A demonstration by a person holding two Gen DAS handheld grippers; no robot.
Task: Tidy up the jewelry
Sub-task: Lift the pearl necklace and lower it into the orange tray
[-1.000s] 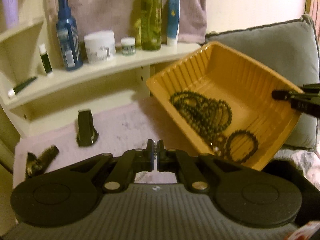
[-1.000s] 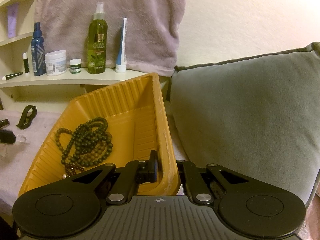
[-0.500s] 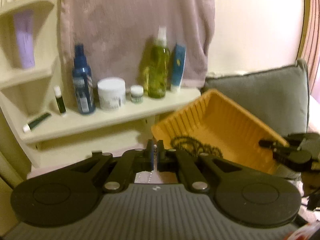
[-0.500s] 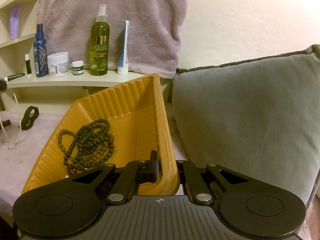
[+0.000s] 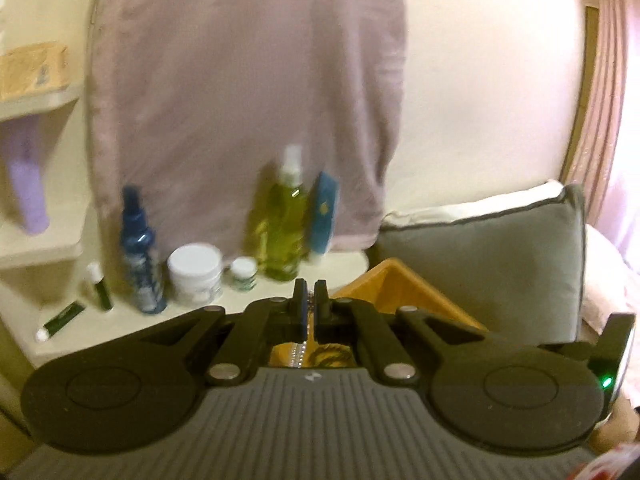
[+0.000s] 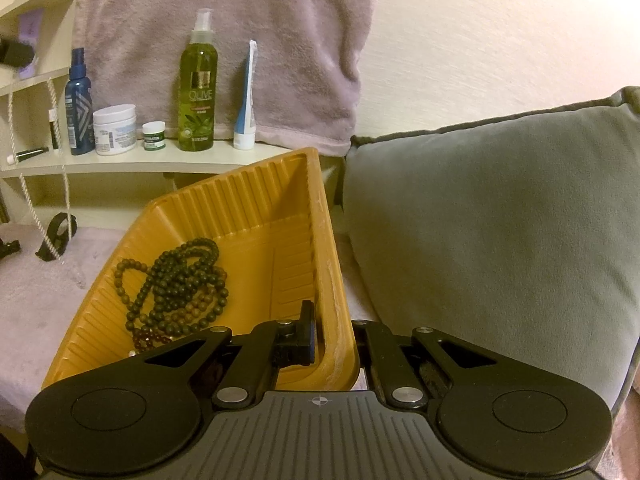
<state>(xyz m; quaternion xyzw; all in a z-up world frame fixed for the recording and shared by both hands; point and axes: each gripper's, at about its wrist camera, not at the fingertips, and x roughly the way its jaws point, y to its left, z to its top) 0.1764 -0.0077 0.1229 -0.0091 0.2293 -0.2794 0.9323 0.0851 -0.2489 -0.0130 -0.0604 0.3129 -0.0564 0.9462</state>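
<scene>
Left gripper (image 5: 308, 304) hanging high on the left, pinching a pale chain (image 6: 48, 200) dangling toward the cloth, dark bead strands (image 6: 176, 280) lying inside the tilted yellow tray (image 6: 240, 208), right gripper (image 6: 332, 336) clamping its near right rim, grey cushion (image 6: 500, 240) sitting far right.

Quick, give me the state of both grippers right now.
Left gripper: closed on a pale bead chain hanging below it.
Right gripper: closed on the yellow tray rim.
</scene>
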